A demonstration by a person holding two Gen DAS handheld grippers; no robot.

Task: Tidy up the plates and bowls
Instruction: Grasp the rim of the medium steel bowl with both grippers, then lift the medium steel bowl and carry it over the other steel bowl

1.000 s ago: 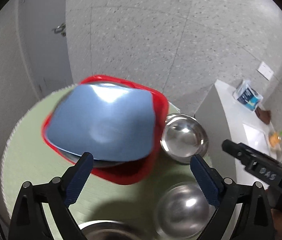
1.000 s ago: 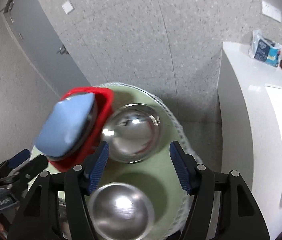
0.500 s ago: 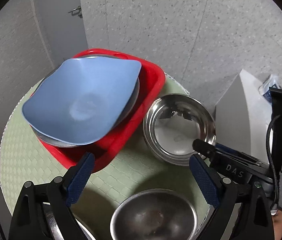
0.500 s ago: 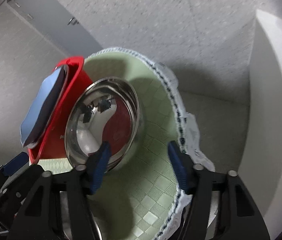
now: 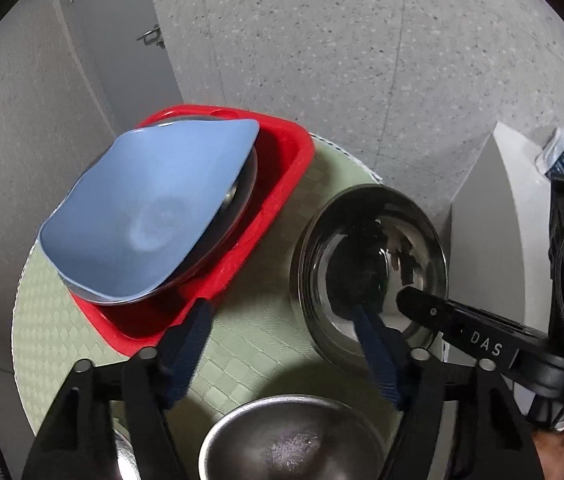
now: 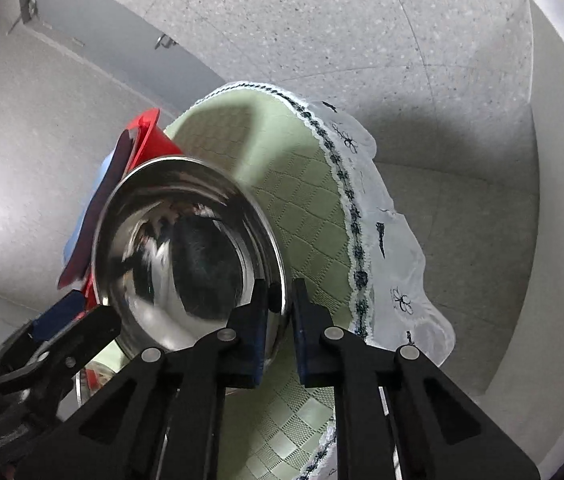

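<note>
A steel bowl [image 6: 186, 248] stands on the green round table [image 6: 302, 208]. My right gripper [image 6: 280, 312] is shut on its near rim, one finger inside and one outside. The same bowl [image 5: 370, 264] shows in the left wrist view, with the right gripper's finger [image 5: 434, 312] at its rim. My left gripper [image 5: 282, 344] is open and empty, hovering above the table between the red tray [image 5: 282, 184] and this bowl. A blue plate [image 5: 150, 216] lies tilted on a steel dish in the red tray.
A second steel bowl [image 5: 290, 440] sits at the near edge under my left gripper. A white counter [image 5: 494, 208] stands right of the table. A lace cloth edge [image 6: 394, 264] hangs over the table's right side. Grey floor lies beyond.
My right gripper has moved in and shut on the steel bowl's rim. My left gripper has dropped lower and nearer the table, still open.
</note>
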